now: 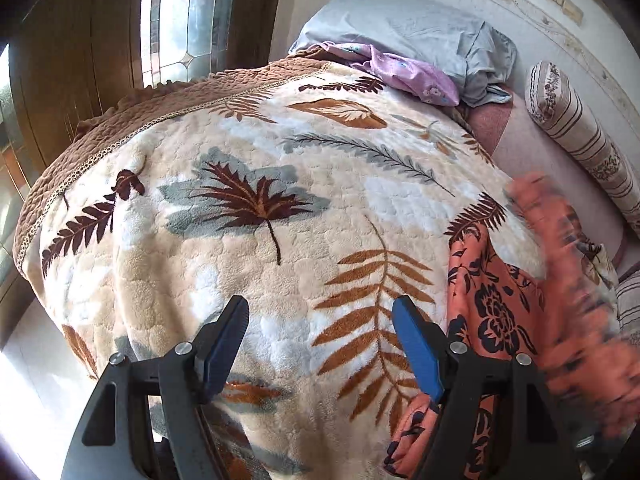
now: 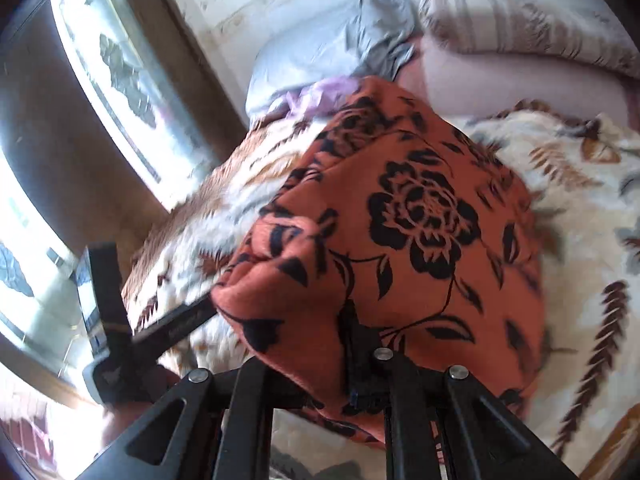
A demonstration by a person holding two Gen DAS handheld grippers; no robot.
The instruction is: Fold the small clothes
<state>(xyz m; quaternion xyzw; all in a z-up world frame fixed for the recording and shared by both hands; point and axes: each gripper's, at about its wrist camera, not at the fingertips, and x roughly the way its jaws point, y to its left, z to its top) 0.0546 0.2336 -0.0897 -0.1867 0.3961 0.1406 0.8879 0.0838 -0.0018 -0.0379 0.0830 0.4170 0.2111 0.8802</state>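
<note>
Orange floral garment (image 2: 404,216) lifted over the leaf-patterned blanket (image 1: 248,184), bunched and clamped in the right gripper (image 2: 320,320). Left gripper (image 1: 320,344), jaws apart and empty, hovers above bare blanket, the garment just to its right. Grey pillow (image 1: 400,28) lies at the far end.

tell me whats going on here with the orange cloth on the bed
A person is folding clothes on a bed, holding tongs in each hand. The right tongs are shut on the orange garment with black flowers, which hangs bunched over the cream fleece blanket with leaf prints. The left tongs are open and hold nothing, beside the garment's edge. No fold is laid flat yet.
</note>
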